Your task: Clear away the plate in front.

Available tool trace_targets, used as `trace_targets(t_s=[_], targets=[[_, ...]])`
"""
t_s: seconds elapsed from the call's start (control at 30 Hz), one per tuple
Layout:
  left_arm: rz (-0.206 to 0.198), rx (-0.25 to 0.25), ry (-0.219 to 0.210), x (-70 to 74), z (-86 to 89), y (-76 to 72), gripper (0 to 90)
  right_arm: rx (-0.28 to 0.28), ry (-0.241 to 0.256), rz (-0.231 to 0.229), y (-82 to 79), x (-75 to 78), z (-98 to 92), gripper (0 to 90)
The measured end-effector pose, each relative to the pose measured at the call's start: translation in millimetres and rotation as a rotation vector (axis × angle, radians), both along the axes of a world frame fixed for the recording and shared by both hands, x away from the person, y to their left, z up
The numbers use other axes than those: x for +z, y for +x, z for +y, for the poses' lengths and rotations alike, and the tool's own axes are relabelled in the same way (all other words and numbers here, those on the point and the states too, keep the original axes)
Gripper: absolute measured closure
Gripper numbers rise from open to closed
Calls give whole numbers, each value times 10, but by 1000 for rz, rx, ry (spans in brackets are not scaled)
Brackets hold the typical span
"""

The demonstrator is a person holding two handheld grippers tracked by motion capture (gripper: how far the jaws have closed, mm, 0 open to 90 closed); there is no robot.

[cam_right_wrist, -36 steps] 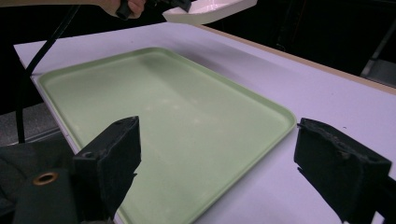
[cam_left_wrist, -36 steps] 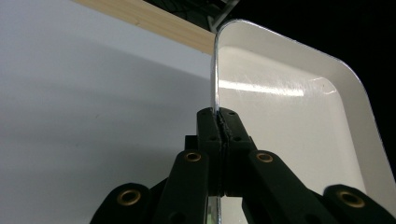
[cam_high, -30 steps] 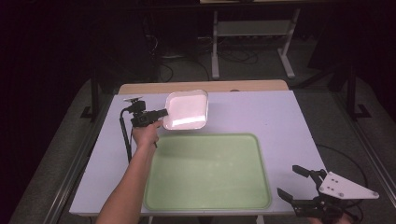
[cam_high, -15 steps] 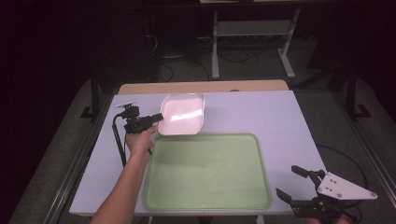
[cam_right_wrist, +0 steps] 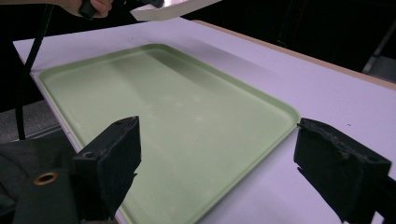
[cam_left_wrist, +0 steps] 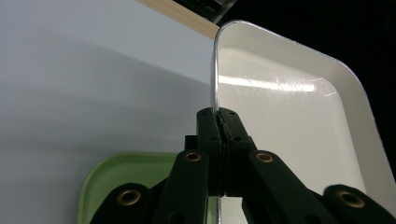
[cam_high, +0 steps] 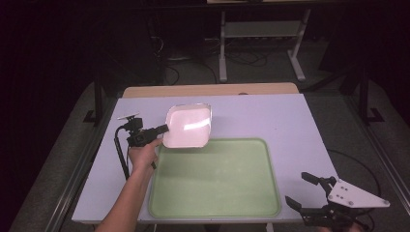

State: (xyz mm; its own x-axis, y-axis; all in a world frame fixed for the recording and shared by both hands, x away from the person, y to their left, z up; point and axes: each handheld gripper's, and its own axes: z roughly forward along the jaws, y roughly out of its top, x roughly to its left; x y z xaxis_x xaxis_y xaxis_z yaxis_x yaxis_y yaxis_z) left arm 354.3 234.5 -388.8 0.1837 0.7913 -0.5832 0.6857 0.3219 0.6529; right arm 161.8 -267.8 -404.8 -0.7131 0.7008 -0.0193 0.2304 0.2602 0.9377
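L tongs (cam_high: 162, 129) clamped tight on the rim of the white tray (cam_high: 188, 125), carried clear of the surface and tilted, over the far-left corner of the green tray (cam_high: 215, 193); R tongs (cam_high: 309, 195) wide, holding nothing, at the near-right corner of the surface (cam_high: 270, 113). White tray looks thin, stiff, glossy w/ a narrow rolled rim. Prob. light but slick, so a one-edge pinch may pivot or slip; grip deep on mid-rim.

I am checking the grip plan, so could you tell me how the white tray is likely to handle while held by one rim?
The white tray looks stiff: pinched at one rim by the left gripper, it shows no sag. Its glossy surface may be slippery. Held off-centre, it might pivot between the jaws.
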Motion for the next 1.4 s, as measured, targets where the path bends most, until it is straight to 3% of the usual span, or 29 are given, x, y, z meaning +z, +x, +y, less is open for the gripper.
trace_targets(t_s=[0.2,0.67,1.4], targets=[[13,-6,-10,-62,28,-106,889,2,2,1,0,-3,4,140],[20,-11,19,-64,-52,-325,889,13,-10,-2,-13,0,2,143],[2,-44,-33,-97,-246,-669,889,10,-9,-17,-48,24,-28,146]])
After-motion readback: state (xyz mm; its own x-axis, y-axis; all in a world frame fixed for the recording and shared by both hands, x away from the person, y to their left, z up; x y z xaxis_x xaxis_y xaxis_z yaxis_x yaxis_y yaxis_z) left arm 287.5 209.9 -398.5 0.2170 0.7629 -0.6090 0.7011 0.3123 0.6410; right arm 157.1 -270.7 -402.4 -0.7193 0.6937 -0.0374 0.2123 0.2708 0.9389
